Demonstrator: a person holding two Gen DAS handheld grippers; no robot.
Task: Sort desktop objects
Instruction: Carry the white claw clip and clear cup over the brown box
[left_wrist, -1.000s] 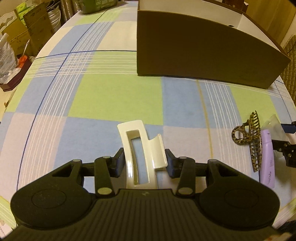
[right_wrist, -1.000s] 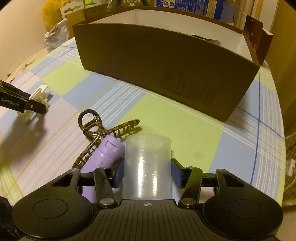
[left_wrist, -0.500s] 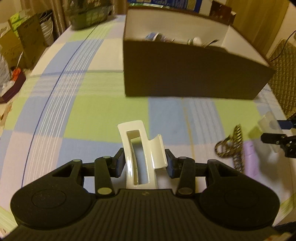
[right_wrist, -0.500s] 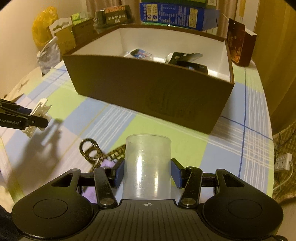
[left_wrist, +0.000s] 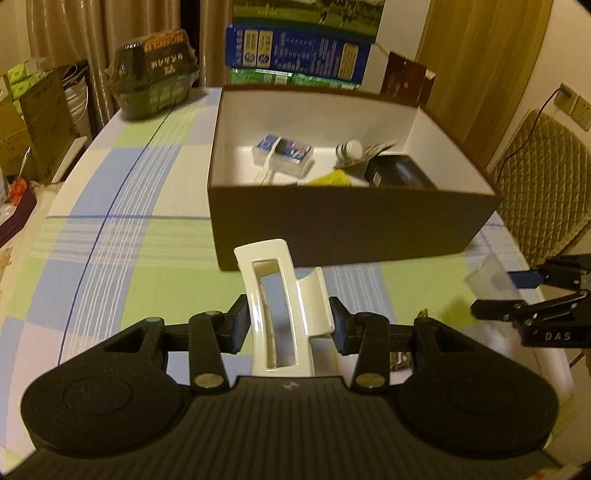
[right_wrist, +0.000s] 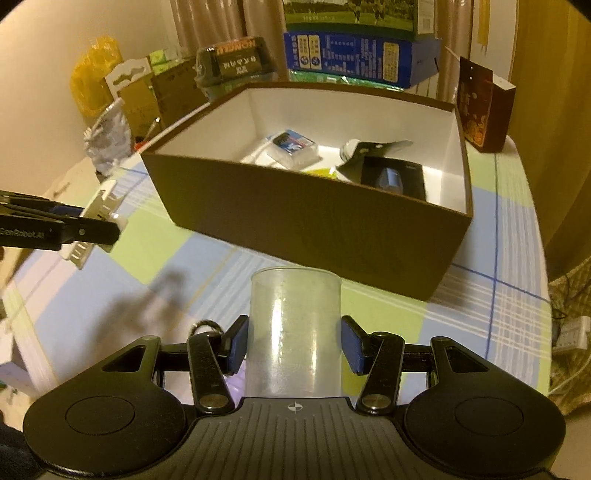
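Note:
My left gripper (left_wrist: 288, 321) is shut on a white hair claw clip (left_wrist: 284, 291) and holds it in the air in front of the brown box (left_wrist: 351, 225). My right gripper (right_wrist: 293, 343) is shut on a clear plastic cup (right_wrist: 293, 328), also raised in front of the box (right_wrist: 314, 218). The box is open, white inside, and holds a blue-and-white packet (left_wrist: 282, 151), a black case (left_wrist: 400, 171) and other small items. The right gripper and cup (left_wrist: 487, 275) show at the right of the left wrist view. The left gripper with the clip (right_wrist: 94, 221) shows at the left of the right wrist view.
The table has a checked blue, green and white cloth (left_wrist: 122, 236). A leopard-print hair clip (right_wrist: 205, 326) peeks out below my right gripper. Boxes and packets (left_wrist: 299, 48) stand behind the box. A quilted chair (left_wrist: 543, 184) is at the right.
Both grippers have risen from the table with the clip and the cup and moved toward the box. Its inside has come into view. The leopard clip and purple tube stayed below.

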